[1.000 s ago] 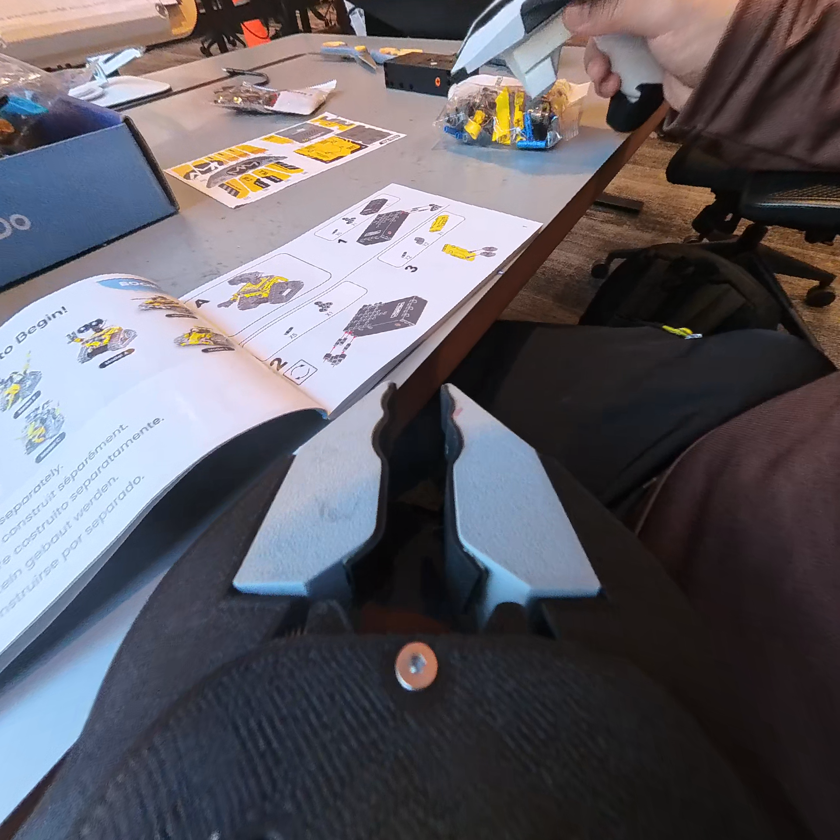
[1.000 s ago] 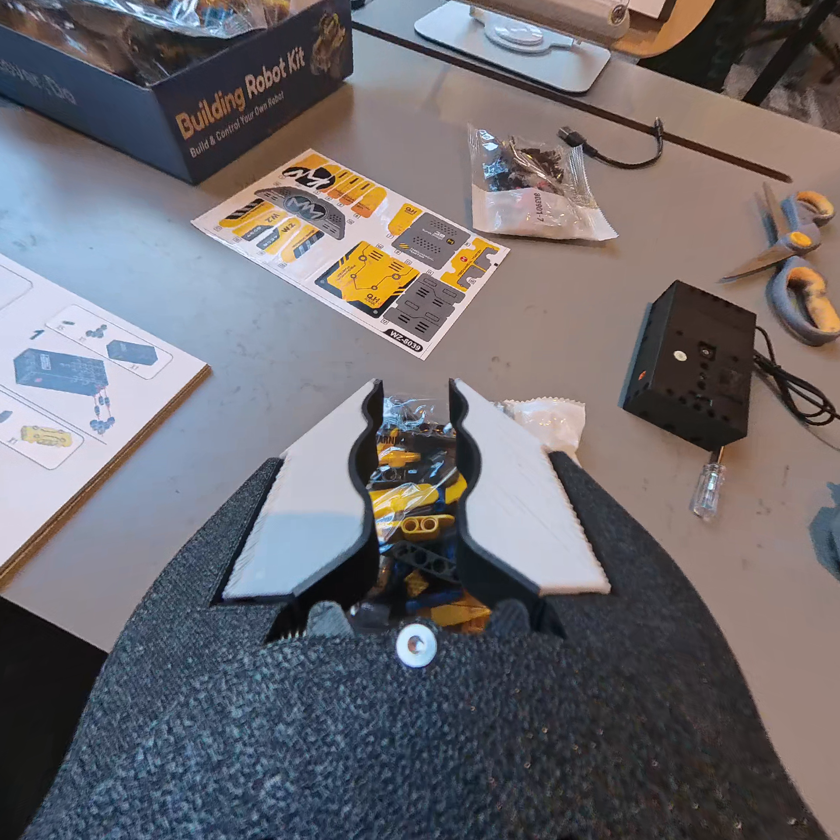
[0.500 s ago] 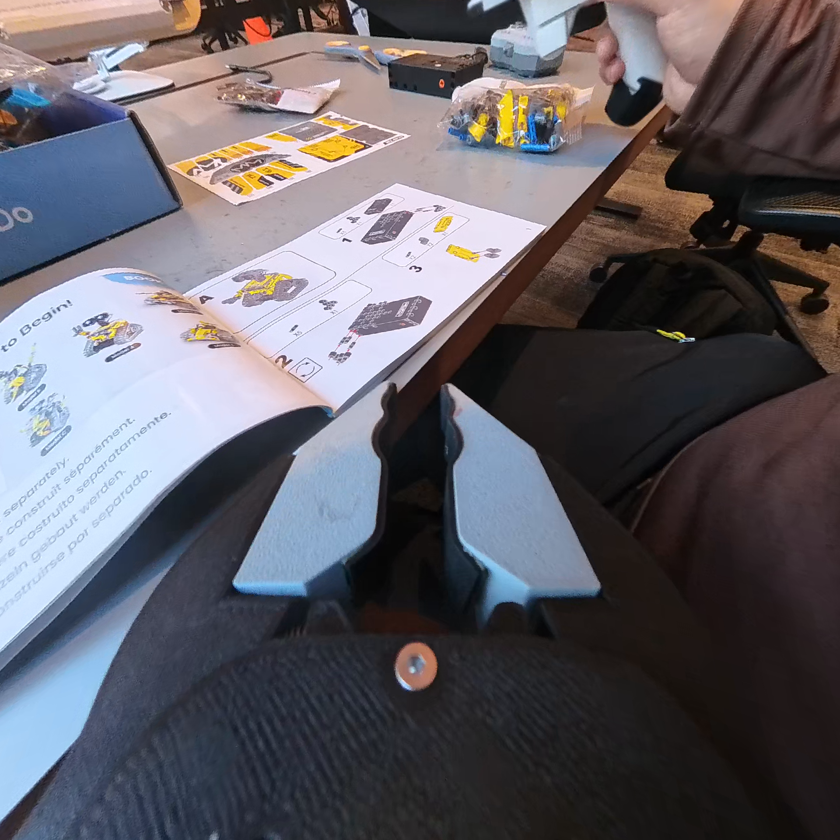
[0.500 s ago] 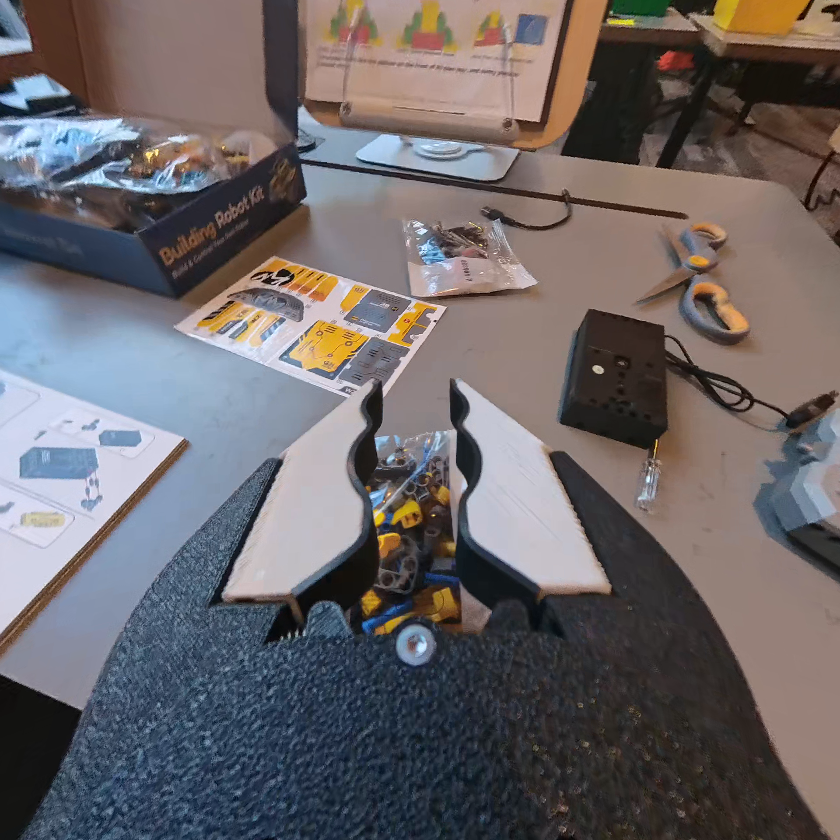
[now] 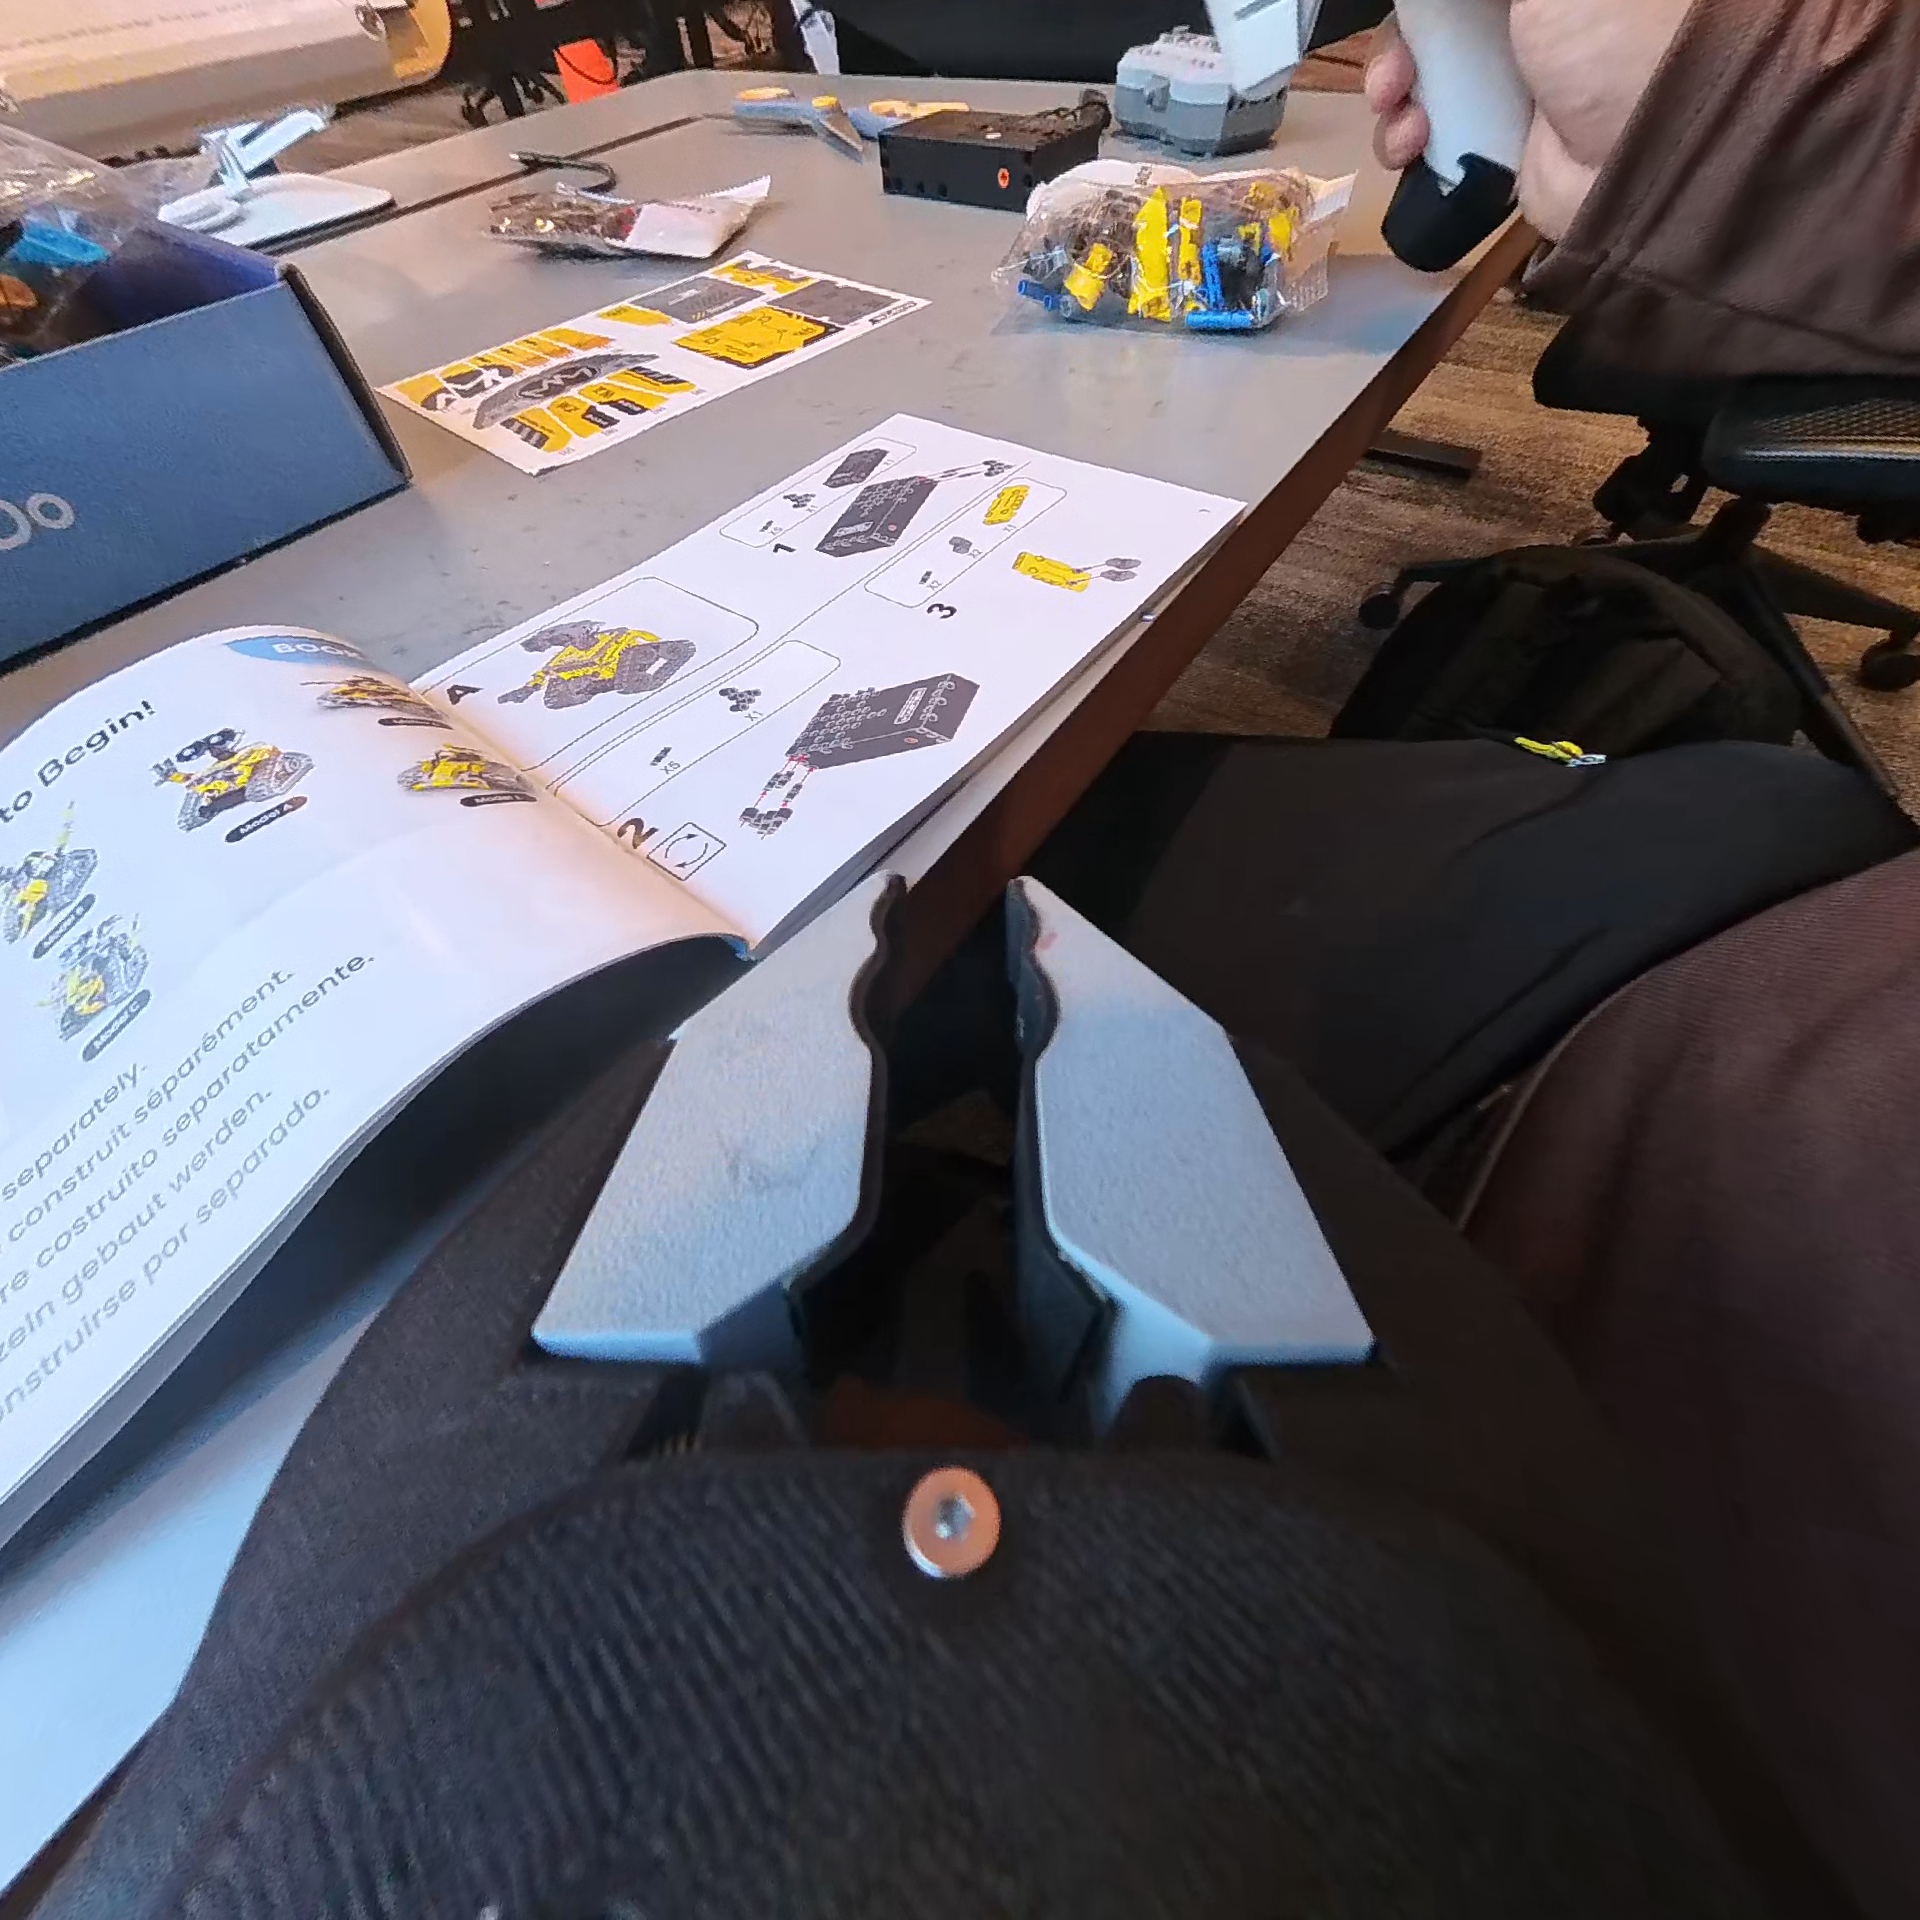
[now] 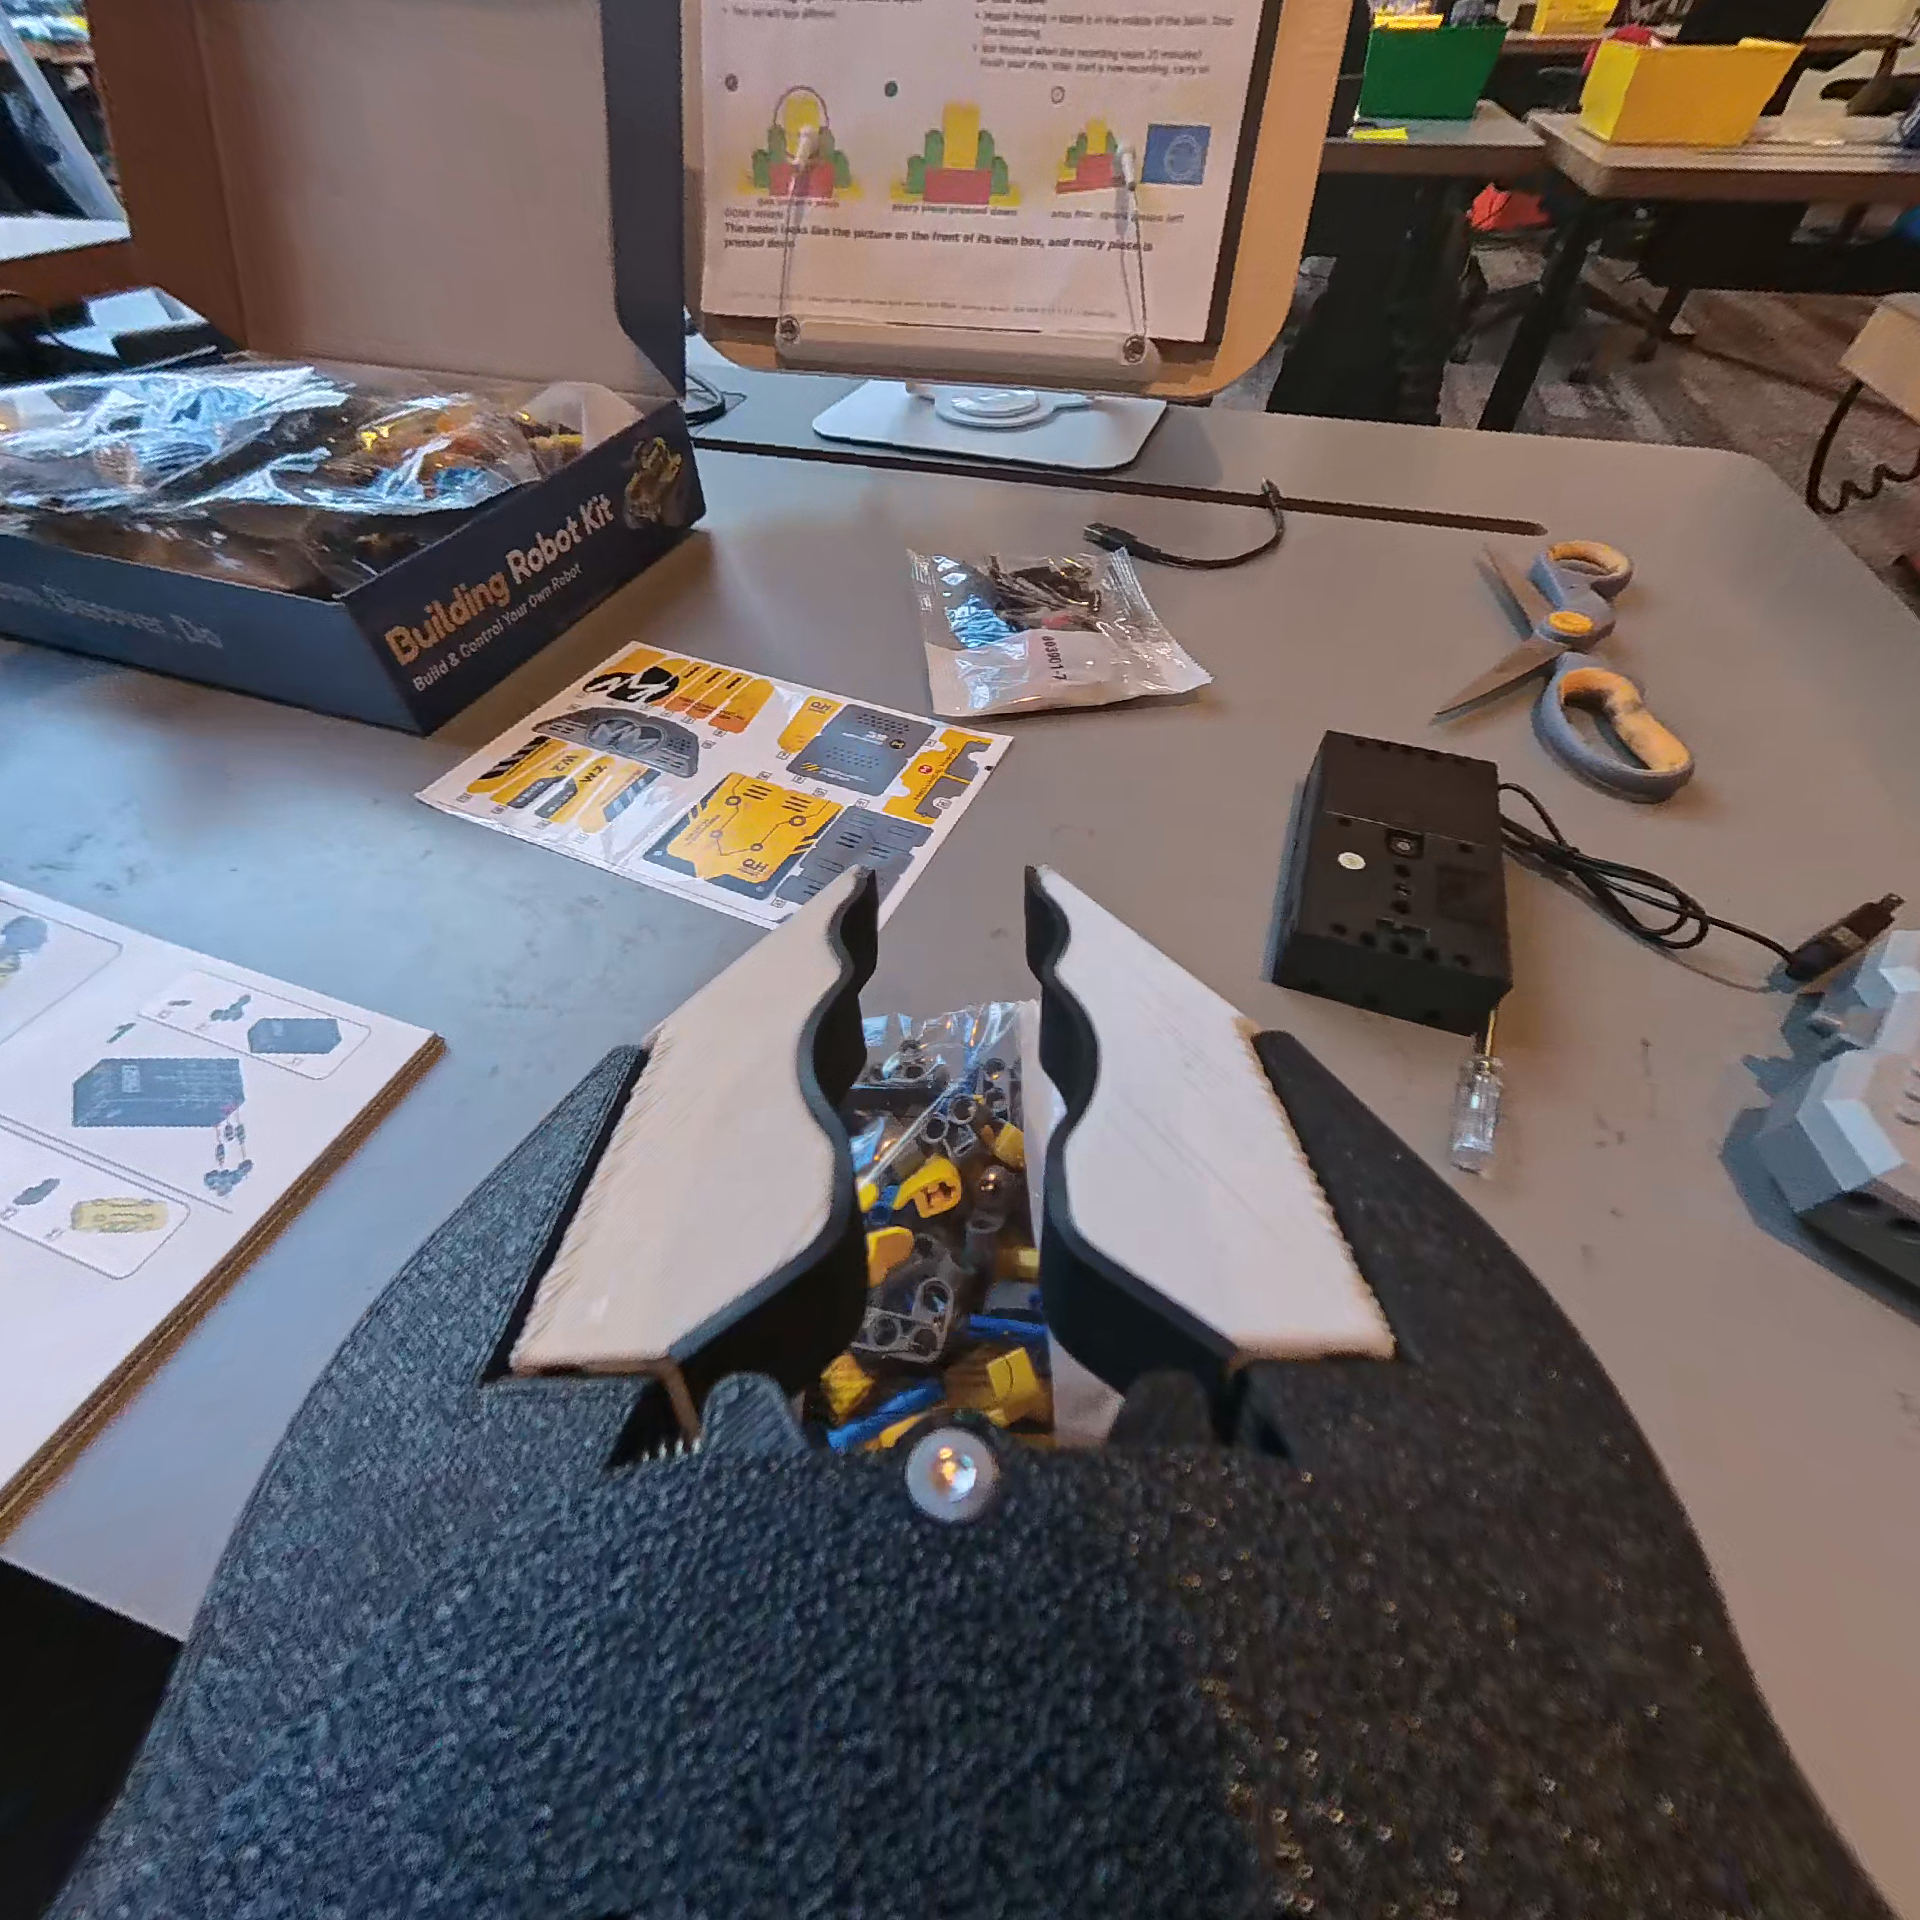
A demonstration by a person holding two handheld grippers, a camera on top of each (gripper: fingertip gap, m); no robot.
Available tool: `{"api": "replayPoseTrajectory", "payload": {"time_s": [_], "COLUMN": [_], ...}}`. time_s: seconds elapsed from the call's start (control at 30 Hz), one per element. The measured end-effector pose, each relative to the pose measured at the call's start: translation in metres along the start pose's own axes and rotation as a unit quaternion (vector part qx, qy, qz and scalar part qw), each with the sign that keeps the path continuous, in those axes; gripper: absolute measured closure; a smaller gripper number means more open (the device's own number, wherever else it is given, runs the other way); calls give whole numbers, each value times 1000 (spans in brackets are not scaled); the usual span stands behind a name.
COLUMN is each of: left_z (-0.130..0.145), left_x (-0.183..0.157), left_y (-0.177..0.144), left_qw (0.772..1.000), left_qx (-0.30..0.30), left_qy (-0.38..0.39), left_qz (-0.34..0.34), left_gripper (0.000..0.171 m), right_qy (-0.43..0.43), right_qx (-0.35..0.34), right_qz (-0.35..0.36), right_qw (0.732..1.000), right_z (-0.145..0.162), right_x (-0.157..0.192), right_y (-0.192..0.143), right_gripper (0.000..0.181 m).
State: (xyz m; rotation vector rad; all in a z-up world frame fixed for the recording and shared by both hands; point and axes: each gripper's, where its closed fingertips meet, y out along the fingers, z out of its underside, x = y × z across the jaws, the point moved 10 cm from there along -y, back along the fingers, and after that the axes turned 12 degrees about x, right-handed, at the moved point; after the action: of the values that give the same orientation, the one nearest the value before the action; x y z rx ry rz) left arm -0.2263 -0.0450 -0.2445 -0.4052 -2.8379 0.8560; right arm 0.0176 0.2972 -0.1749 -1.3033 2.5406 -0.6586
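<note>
My left gripper (image 5: 951,904) hangs just off the near edge of the grey table (image 5: 1091,416), beside the corner of an open instruction booklet (image 5: 520,790). Its jaws stand a narrow gap apart and hold nothing. My right gripper (image 6: 951,894) is raised above a clear bag of yellow, blue and grey building parts (image 6: 935,1174) that lies on the table. Its jaws are slightly apart and empty. In the left wrist view the bag (image 5: 1164,255) lies near the table edge, with the right gripper (image 5: 1257,31) held by a hand above it.
A dark blue kit box (image 6: 312,540) with bagged parts stands far left. On the table lie a sticker sheet (image 6: 717,790), a small bag (image 6: 1049,634), a black box with cable (image 6: 1392,883), scissors (image 6: 1579,665), a small screwdriver (image 6: 1475,1112), and a grey block (image 6: 1849,1122). A sheet stand (image 6: 966,187) stands behind. The left gripper's tips are roughly 35 cm from the right gripper's.
My right gripper has risen and tilted up away from the bag of parts, which stays on the table. My left gripper has hardly moved.
</note>
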Motion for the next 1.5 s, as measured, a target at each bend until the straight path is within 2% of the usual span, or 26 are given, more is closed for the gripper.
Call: {"api": "replayPoseTrajectory", "payload": {"time_s": [0.67,0.77,0.87,0.97,1.03,1.2,1.27,1.33,1.43,1.5], "left_z": [1,1,2,1,0,0,-1,-1,0,0], "left_x": [-1,0,2,1,-1,-2,-1,-1,-1,-1], "left_y": [-3,-4,-5,-2,0,0,1,1,1,0], "left_qw": [1000,1000,1000,1000,1000,1000,1000,1000,1000,1000], "left_qx": [0,0,-2,-1,0,1,0,-1,-1,-1], "left_qy": [7,6,-1,-7,-3,4,1,0,2,3], "left_qz": [-2,-6,-5,3,5,0,0,-1,-3,-6], "left_gripper": [155,155,155,155,155,155,155,155,155,155], "right_qy": [-13,-26,-20,9,22,32,31,37,10,-13], "right_qx": [-2,-34,-82,-121,-120,-62,17,113,219,222], "right_qz": [-3,39,105,156,157,121,43,-11,-35,-62], "right_qw": [1000,998,991,980,980,990,998,993,975,973], "right_z": [0,-11,-24,-20,-14,-11,-4,10,31,31], "right_x": [8,-2,-25,-45,-50,-55,-51,-44,-30,-20], "right_y": [3,-12,-44,-68,-72,-60,-41,-18,7,10], "right_gripper": [155,155,157,166,166,160,163,156,176,181]}}
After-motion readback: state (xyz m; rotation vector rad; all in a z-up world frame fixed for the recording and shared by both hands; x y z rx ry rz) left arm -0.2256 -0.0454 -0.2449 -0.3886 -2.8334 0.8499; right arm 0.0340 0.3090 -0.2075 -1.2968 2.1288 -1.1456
